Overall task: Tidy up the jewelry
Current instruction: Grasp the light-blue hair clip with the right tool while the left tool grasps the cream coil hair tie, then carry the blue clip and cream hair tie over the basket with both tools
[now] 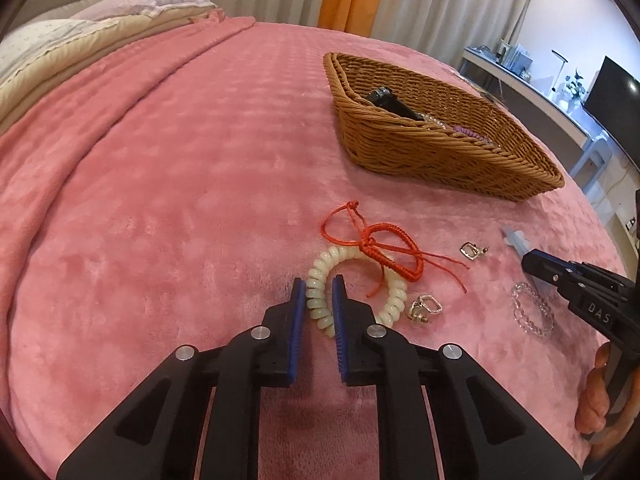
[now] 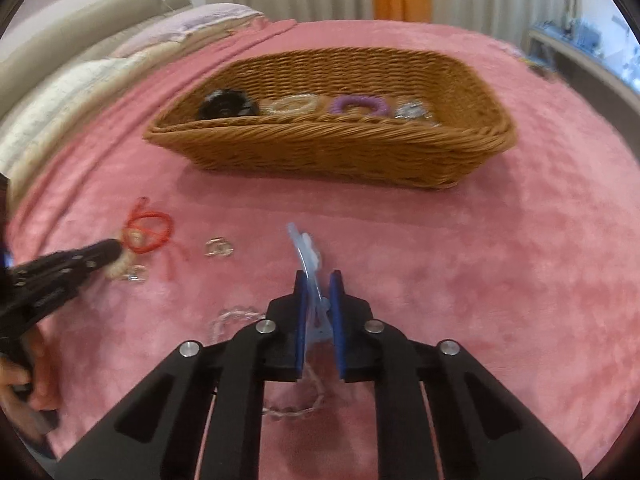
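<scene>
Several pieces already lay in the basket. Beside it, left tongs straddled the coil bracelet, unclosed; right tongs gripped a blue clip.

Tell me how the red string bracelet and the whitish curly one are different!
The red string bracelet is thin cord with knots and loose tails; the whitish coil bracelet is a thick, springy spiral. The red string bracelet lies partly on top of the whitish coil bracelet. The left gripper has its fingers either side of the whitish coil bracelet, not the red one. Both lie on the pink blanket, outside the basket.
</scene>
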Motion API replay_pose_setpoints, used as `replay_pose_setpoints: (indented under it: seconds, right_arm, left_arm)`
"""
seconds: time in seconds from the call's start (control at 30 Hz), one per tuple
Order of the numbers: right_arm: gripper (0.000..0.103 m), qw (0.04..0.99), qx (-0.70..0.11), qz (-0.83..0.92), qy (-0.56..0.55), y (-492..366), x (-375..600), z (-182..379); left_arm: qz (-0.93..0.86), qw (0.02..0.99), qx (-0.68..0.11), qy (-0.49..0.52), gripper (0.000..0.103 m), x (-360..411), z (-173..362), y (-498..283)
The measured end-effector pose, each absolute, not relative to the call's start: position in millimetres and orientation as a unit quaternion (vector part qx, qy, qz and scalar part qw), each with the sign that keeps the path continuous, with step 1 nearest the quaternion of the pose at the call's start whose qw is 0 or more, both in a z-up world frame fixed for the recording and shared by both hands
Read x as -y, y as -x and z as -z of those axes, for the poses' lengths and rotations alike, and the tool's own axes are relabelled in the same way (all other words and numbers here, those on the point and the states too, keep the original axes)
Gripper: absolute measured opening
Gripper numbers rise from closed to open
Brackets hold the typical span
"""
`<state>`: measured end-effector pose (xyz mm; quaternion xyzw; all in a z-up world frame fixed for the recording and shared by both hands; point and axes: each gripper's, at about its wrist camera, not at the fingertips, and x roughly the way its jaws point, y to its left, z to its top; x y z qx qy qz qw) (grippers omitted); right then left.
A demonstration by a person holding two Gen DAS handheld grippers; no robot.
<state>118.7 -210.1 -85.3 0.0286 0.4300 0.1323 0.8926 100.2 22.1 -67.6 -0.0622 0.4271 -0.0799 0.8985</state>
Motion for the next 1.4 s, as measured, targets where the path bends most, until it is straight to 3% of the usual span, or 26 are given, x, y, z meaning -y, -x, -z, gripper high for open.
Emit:
replay_pose_setpoints:
  seconds: [0.63,1.0,1.4]
  right_arm:
    - [0.009,0.906,-0.387,-0.157,-0.066,-105.7,220.4,68.0]
    - [0.009,0.923,-0.326,-0.187,-0.085,-90.5,225.7,47.1]
    - [0.009,0.952,-0.247,-0.164,-0.069,-98.7,237.3,-34.6]
  left_arm:
    - [0.105,0.908,-0.391,0.108,0.008,-34.8,50.6,-78.2]
    - [0.152,0.922,-0.333,0.130,0.008,-32.6,23.4,-61.1]
    - [0.174,0.950,-0.234,0.110,0.008,9.3,-79.2,-84.1]
